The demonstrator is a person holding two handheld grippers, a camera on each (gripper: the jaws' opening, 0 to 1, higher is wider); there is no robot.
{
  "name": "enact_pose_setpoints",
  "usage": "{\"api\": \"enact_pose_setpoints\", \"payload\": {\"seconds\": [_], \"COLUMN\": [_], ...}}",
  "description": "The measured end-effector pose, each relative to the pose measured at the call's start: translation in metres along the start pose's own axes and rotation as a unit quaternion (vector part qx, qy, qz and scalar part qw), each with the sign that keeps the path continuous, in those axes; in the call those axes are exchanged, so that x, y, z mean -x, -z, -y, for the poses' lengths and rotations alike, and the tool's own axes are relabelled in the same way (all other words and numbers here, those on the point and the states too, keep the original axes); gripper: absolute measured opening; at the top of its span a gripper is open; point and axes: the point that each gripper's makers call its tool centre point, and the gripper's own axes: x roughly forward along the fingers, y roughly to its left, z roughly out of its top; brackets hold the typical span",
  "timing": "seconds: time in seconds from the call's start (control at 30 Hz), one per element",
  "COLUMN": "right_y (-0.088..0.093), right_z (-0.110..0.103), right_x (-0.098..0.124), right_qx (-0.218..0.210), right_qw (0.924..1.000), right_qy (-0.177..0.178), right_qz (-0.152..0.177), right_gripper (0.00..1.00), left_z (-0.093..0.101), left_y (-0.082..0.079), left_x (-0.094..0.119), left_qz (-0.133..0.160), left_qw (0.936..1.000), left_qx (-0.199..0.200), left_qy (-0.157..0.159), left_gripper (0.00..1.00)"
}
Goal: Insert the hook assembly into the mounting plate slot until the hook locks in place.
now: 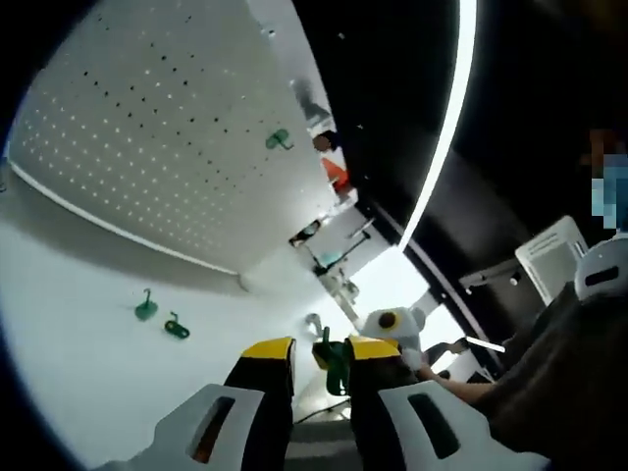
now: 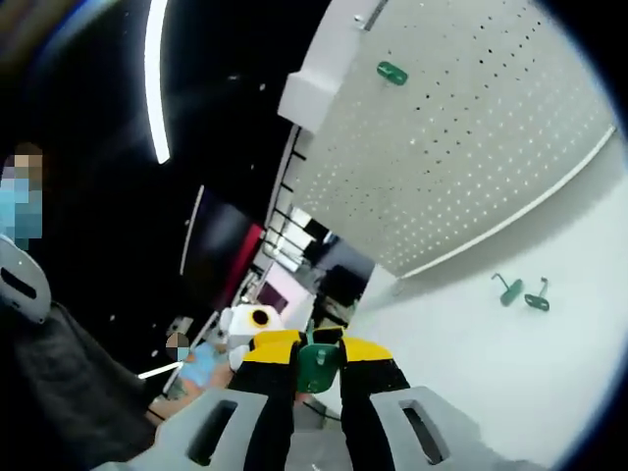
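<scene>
Left claw [image 1: 322, 355] first: we've got its yellow-tipped jaws pinched in on a green hook [image 1: 335, 365], which pokes up between the tips in the left gripper view. Same story on the other side, where the right claw [image 2: 317, 355] is closed around a second green hook piece [image 2: 316, 366], with the flat green face sitting right in the gap between the jaws.

We can see the white perforated mounting plate [image 1: 167, 137] standing up off the white desk [image 1: 88, 334] in the left gripper view, tilted because the camera is rolled. One green hook [image 1: 279, 140] is already hanging on it, near its far edge. The right gripper view shows the same plate [image 2: 471, 137] with that mounted hook [image 2: 392, 73] up near the top of it.

Two more loose green hooks [image 1: 160, 317] lie on the desk in front of the plate, just beside each other; in the right gripper view that pair [image 2: 522, 292] sits out to the right, well apart from the claw.

Both claws are held well short of the plate. Behind it all the room is dark, with a bright light strip [image 1: 446, 128] overhead.
</scene>
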Motion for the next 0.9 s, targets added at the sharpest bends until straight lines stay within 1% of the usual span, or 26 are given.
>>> {"api": "enact_pose_setpoints", "payload": {"seconds": [0.1, 0.17, 0.2, 0.27, 0.3, 0.43, 0.6, 0.67, 0.77, 0.8, 0.83, 0.87, 0.9], "right_y": [0.001, 0.002, 0.002, 0.002, 0.003, 0.005, 0.005, 0.004, 0.003, 0.001, 0.001, 0.001, -0.001], "right_z": [-0.004, -0.008, -0.008, -0.011, -0.011, -0.011, -0.008, -0.007, -0.005, -0.002, 0.0, 0.001, 0.005], "right_x": [-0.001, -0.001, -0.001, -0.001, 0.0, 0.0, -0.001, -0.001, -0.001, -0.001, -0.001, 0.0, 0.0], "right_qx": [-0.003, -0.012, -0.007, -0.011, -0.01, -0.006, 0.012, 0.02, 0.021, 0.024, 0.023, 0.023, 0.034], "right_qw": [0.9999, 0.9996, 0.9997, 0.9993, 0.9993, 0.9992, 0.9994, 0.9994, 0.9995, 0.9996, 0.9996, 0.9996, 0.9993], "right_qy": [-0.013, -0.025, -0.024, -0.034, -0.035, -0.036, -0.028, -0.024, -0.018, -0.011, -0.008, -0.004, 0.007], "right_qz": [-0.002, -0.005, -0.005, -0.007, -0.009, -0.015, -0.016, -0.016, -0.018, -0.015, -0.016, -0.017, -0.015], "right_gripper": [0.15, 0.15, 0.15, 0.15, 0.15, 0.15, 0.15, 0.16, 0.16, 0.15, 0.15, 0.15, 0.15], "left_z": [0.007, 0.007, 0.01, 0.011, 0.012, 0.014, 0.013, 0.013, 0.013, 0.01, 0.01, 0.008, 0.005], "left_y": [0.001, 0.001, 0.001, 0.001, 0.001, 0.001, 0.001, 0.0, -0.002, -0.003, -0.003, -0.002, -0.002], "left_x": [-0.001, -0.003, -0.003, -0.002, -0.002, -0.002, -0.004, -0.005, -0.005, -0.006, -0.006, -0.007, -0.007], "left_qz": [-0.006, -0.006, -0.006, -0.006, -0.007, -0.009, -0.013, -0.015, -0.017, -0.019, -0.023, -0.029, -0.033], "left_qw": [0.9998, 0.9997, 0.9993, 0.999, 0.9987, 0.9986, 0.9994, 0.9996, 0.9996, 0.9992, 0.999, 0.9981, 0.9972], "left_qx": [0.0, 0.003, 0.021, 0.02, 0.028, 0.032, 0.016, -0.003, -0.016, -0.035, -0.038, -0.052, -0.063], "left_qy": [0.018, 0.022, 0.03, 0.039, 0.042, 0.041, 0.029, 0.024, 0.014, 0.002, -0.002, -0.014, -0.025], "left_gripper": [0.07, 0.06, 0.05, 0.05, 0.04, 0.02, 0.01, 0.01, 0.01, 0.01, 0.01, 0.01, 0.01]}}
